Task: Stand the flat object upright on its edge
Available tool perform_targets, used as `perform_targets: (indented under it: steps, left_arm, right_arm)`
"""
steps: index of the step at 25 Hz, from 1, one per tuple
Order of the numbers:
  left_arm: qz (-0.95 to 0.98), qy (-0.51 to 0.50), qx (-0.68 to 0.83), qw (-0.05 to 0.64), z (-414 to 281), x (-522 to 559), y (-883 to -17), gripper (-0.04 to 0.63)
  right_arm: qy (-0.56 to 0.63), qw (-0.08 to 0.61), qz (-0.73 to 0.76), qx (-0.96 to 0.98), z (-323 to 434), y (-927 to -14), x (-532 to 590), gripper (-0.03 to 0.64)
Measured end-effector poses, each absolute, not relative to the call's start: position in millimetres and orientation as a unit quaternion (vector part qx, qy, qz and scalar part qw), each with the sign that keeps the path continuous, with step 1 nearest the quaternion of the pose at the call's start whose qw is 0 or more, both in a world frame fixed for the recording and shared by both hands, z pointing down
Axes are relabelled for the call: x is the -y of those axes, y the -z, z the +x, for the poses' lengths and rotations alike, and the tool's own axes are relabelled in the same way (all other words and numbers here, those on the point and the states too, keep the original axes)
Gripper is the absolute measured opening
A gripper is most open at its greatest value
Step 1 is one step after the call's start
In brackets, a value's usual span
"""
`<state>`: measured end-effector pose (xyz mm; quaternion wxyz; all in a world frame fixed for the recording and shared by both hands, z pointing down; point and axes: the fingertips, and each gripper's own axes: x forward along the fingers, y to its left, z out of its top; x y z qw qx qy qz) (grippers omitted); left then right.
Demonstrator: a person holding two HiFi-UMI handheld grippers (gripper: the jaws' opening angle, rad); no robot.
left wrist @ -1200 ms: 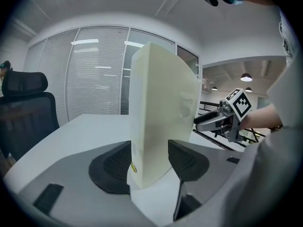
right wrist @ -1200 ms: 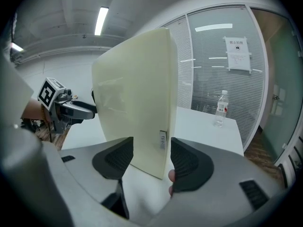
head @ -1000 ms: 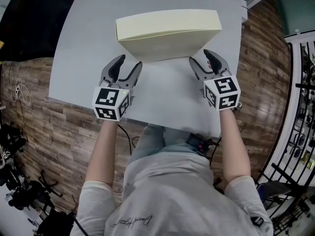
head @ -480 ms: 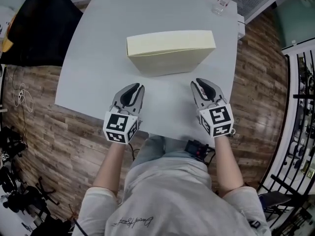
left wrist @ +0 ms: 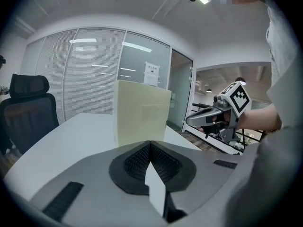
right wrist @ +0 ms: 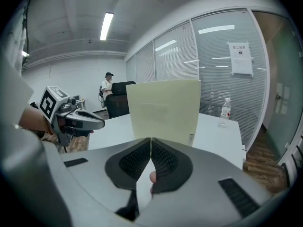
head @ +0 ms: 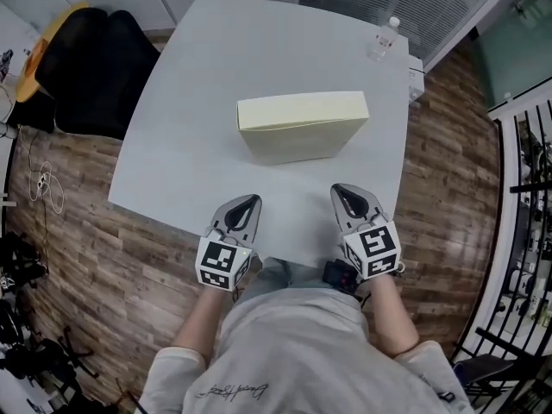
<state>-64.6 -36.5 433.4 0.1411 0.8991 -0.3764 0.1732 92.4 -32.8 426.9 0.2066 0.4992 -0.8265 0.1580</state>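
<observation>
The flat pale-yellow box [head: 302,126] stands upright on its long edge in the middle of the grey table [head: 190,110]. Nothing touches it. It fills the centre of the left gripper view as the box [left wrist: 141,118] and of the right gripper view as the box [right wrist: 163,111]. My left gripper [head: 246,203] is shut and empty near the table's front edge, well short of the box. My right gripper [head: 343,191] is shut and empty too, level with the left one and to its right. Each gripper shows in the other's view: the right gripper [left wrist: 190,122], the left gripper [right wrist: 100,124].
A clear water bottle [head: 385,36] stands at the table's far right corner, also seen as the bottle [right wrist: 225,111]. A black office chair [head: 90,76] is at the table's left. Wood floor [head: 78,231] surrounds the table; a black rail [head: 522,231] runs on the right.
Both grippers have drawn back from the box towards the table's front edge and their jaws have gone from open to shut. The box stays standing on its edge.
</observation>
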Motion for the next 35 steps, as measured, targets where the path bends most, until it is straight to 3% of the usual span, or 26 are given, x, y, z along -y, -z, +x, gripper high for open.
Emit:
perform_targets:
  steps: [35]
  left_arm:
    - [0.911, -0.169, 0.352, 0.13, -47.7, 36.6, -410.9, 0.012]
  right_arm:
    - [-0.176, 0.189, 0.477, 0.84, 58.8, -417.8, 18.2, 0.025]
